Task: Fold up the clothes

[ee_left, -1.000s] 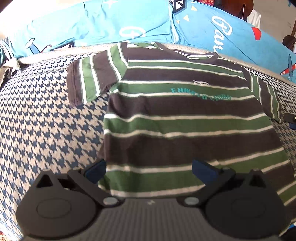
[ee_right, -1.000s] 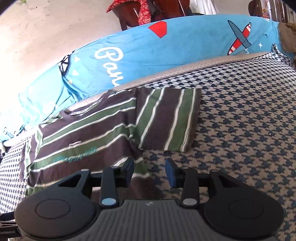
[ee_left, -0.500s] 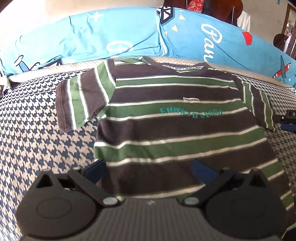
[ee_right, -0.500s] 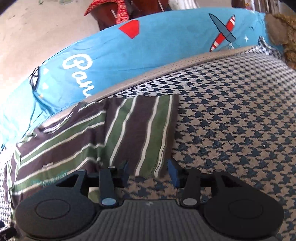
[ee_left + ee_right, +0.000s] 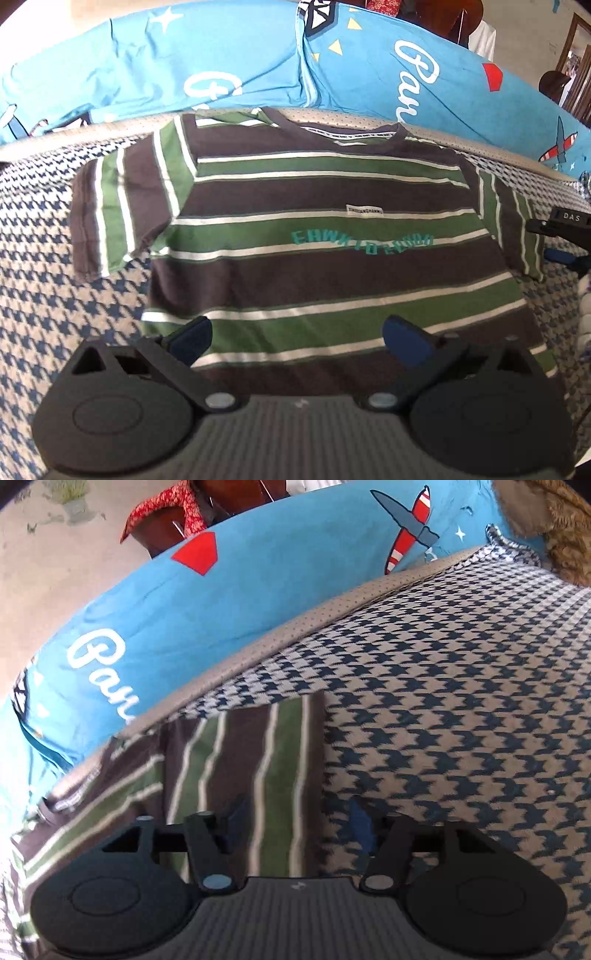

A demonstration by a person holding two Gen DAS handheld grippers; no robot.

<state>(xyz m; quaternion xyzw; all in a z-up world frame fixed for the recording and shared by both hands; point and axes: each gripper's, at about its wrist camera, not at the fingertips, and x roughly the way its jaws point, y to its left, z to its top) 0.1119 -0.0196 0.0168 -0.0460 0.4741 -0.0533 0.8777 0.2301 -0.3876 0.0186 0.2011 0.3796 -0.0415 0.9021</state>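
A brown, green and white striped T-shirt (image 5: 317, 229) lies flat, front up, on a houndstooth bed cover (image 5: 48, 302), collar toward the far pillows. My left gripper (image 5: 297, 338) is open wide and empty, hovering over the shirt's lower body. My right gripper (image 5: 299, 821) is open, its jaws straddling the outer edge of the shirt's right sleeve (image 5: 258, 768), low over it. The right gripper also shows at the right edge of the left wrist view (image 5: 565, 240), beside that sleeve.
Blue printed pillows (image 5: 221, 62) line the far side of the bed, also seen in the right wrist view (image 5: 240, 602). The houndstooth cover (image 5: 461, 720) stretches to the right of the sleeve. A brown fuzzy item (image 5: 569, 535) sits at the far right corner.
My right gripper has moved forward and down onto the right sleeve and opened wider. My left gripper has moved forward along the shirt's body, still open.
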